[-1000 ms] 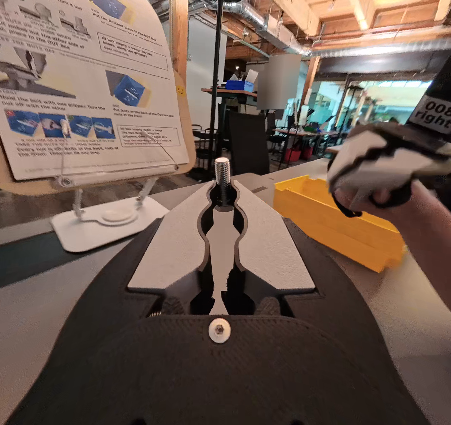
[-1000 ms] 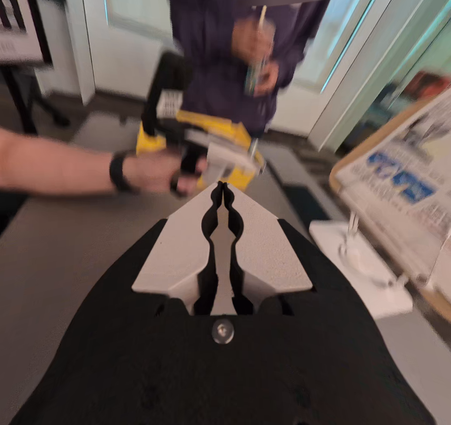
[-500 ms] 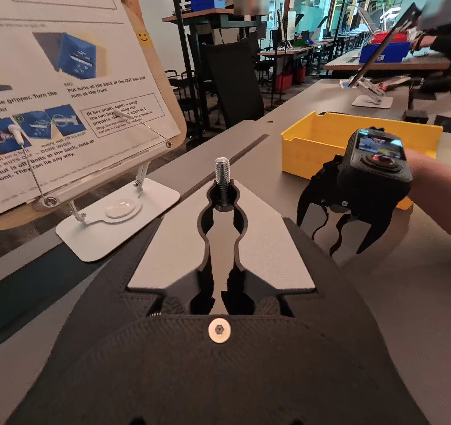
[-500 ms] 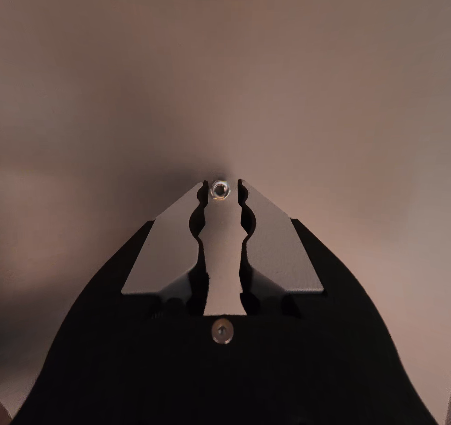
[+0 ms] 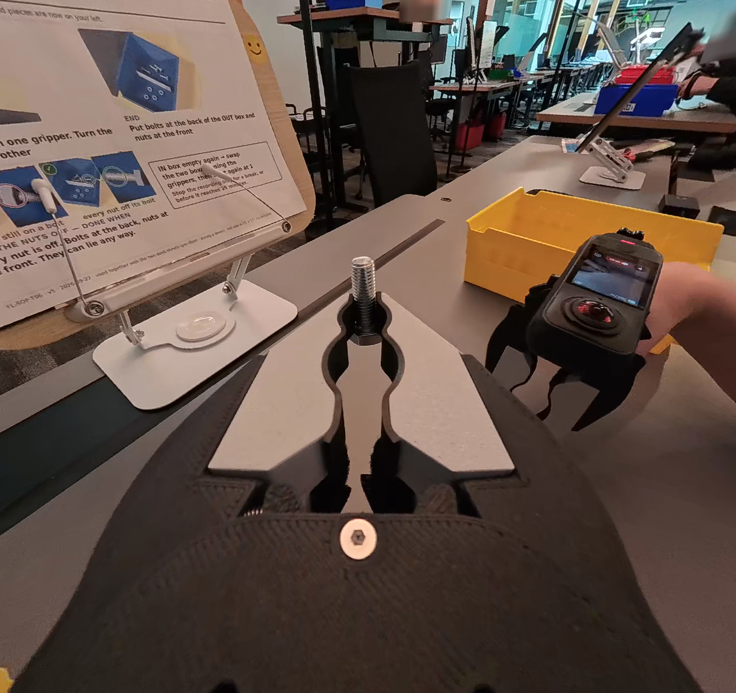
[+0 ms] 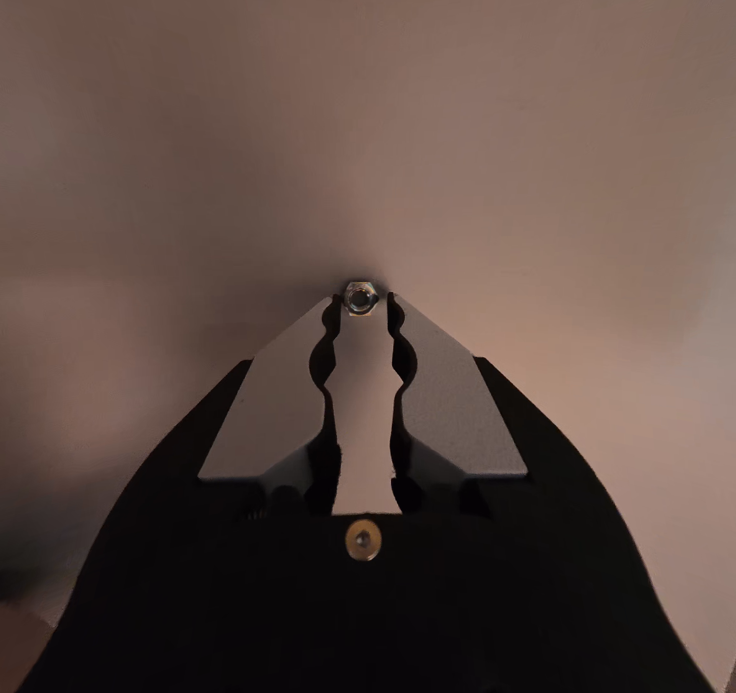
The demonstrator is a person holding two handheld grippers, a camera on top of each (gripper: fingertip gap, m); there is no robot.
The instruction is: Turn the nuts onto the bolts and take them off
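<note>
Open workshop floor behind, with rows of desks and chairs receding at 1 to 2 o'clock in the left wrist view. Grey table [image 5: 597, 514] filled the foreground. Instruction sheet [image 5: 131, 116] on a tilted board stood at 10 o'clock, propped on a white stand [image 5: 199, 339]. Yellow bin [image 5: 577, 251] sat on the table at 2 o'clock, open side up, contents not visible.

Left gripper [image 5: 363, 315] was clenched on a bolt [image 5: 362, 287]: head seated in the notch near the fingertips, threaded shank standing upright above them.

Right gripper [image 5: 553, 403] showed at 3 o'clock in the left wrist view, pointed down at the table just in front of the bin, camera on its back, held by a hand [image 5: 693, 315].

Right wrist view looked straight down on the bare table [image 6: 517, 156]. Right gripper [image 6: 361, 299] was released, fingers parted either side of a small hex nut [image 6: 360, 298] lying flat on the surface at 12 o'clock. Narrow gaps showed on both sides of the nut; not gripped.
</note>
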